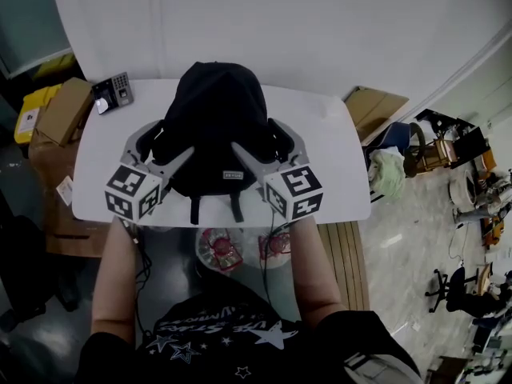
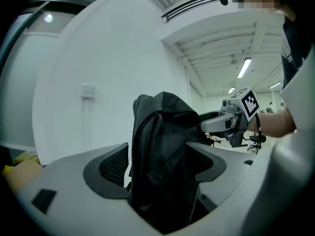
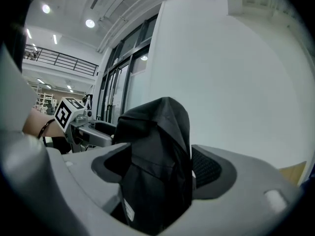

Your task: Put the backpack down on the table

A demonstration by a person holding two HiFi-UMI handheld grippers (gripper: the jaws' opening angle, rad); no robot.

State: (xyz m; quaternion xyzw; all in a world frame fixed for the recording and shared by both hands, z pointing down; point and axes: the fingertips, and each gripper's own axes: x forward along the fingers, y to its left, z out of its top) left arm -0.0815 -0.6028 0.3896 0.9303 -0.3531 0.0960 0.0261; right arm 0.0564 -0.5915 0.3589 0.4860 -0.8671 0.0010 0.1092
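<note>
A black backpack point(image 1: 212, 126) stands upright on the white table point(image 1: 328, 158), its straps hanging toward the near edge. My left gripper point(image 1: 164, 144) flanks its left side and my right gripper point(image 1: 268, 144) its right side. In the left gripper view the backpack point(image 2: 162, 156) fills the gap of the left gripper point(image 2: 160, 166); the jaws stand wide and the left pad is clear of the fabric. The right gripper view shows the same: the backpack point(image 3: 157, 161) sits loosely between the wide jaws of the right gripper point(image 3: 157, 170). Each view shows the other gripper point(image 2: 231, 119) point(image 3: 81, 127) beyond the bag.
A small keypad device point(image 1: 112, 93) lies on the table's far left corner. Cardboard boxes point(image 1: 62, 110) and a yellow box point(image 1: 32, 110) stand left of the table. A brown board point(image 1: 376, 106) and office clutter are on the right. A white wall rises behind.
</note>
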